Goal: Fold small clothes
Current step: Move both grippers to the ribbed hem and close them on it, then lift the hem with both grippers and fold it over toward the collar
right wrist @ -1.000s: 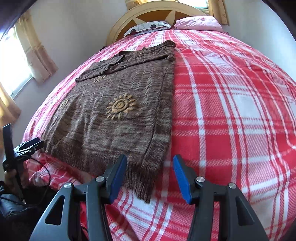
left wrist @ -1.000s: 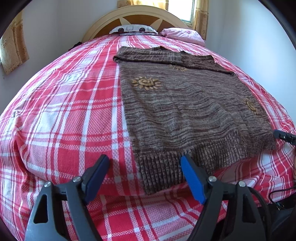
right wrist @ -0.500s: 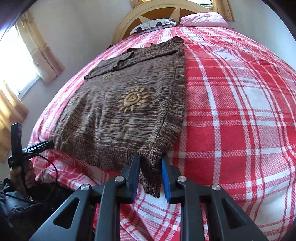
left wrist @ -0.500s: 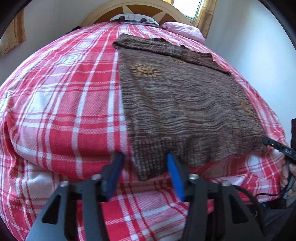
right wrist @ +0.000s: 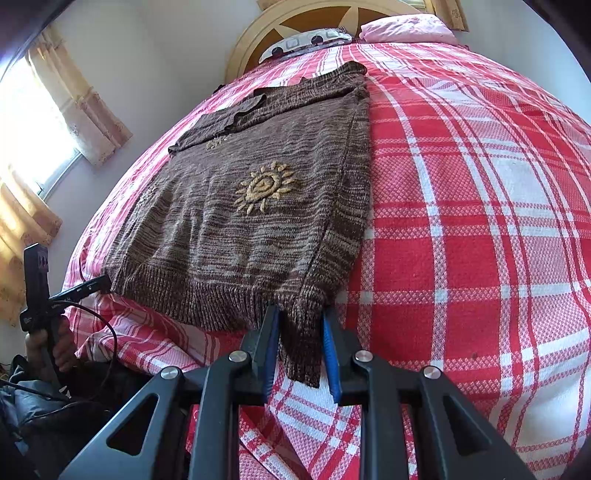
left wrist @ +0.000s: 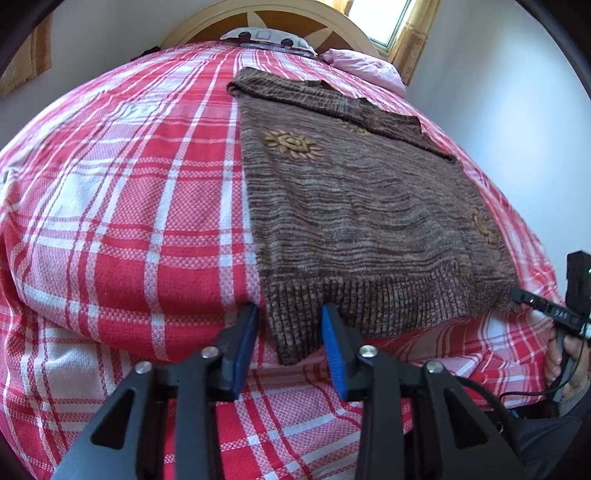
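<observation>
Your left claw (left wrist: 290,325) is closing around the brown sweater (left wrist: 354,206) hem corner; your right claw (right wrist: 301,332) pinches the other corner. Pink pillow (left wrist: 364,68) lies beyond on the plaid bed (left wrist: 122,206).

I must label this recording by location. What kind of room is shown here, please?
Most likely a bedroom: a bed under a red plaid cover, a rounded wooden headboard, a pink pillow, and a curtained window.

You are working over a red-and-white checked bedspread (left wrist: 122,206); a pale pink pillow (right wrist: 406,27) is lying by the curved wooden headboard (right wrist: 295,18).
</observation>
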